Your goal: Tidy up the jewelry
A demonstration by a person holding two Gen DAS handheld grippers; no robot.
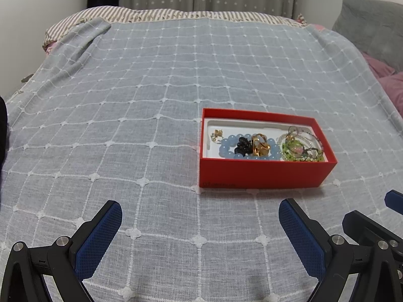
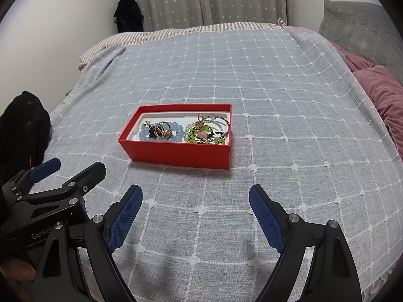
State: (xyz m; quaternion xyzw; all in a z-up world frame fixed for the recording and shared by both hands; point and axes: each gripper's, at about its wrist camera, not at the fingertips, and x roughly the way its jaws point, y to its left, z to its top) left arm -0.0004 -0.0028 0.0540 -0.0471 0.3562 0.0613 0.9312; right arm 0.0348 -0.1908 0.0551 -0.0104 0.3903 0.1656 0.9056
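A bed covered by a grey-blue checked blanket [image 1: 151, 100] fills both views. On it sits an open red box [image 1: 264, 173], right of centre in the left wrist view and just left of centre in the right wrist view. Inside lie a pale blue bead bracelet [image 1: 228, 148], a gold ring [image 1: 260, 146], a small black piece [image 1: 241, 146] and a tangle of green and clear beaded bracelets [image 1: 299, 148]. The left gripper [image 1: 200, 216] and right gripper [image 2: 195, 198] hover at the bottom of their frames, jaws wide apart and empty, short of the box. Grey pillows [image 2: 357, 27] lie at upper right.
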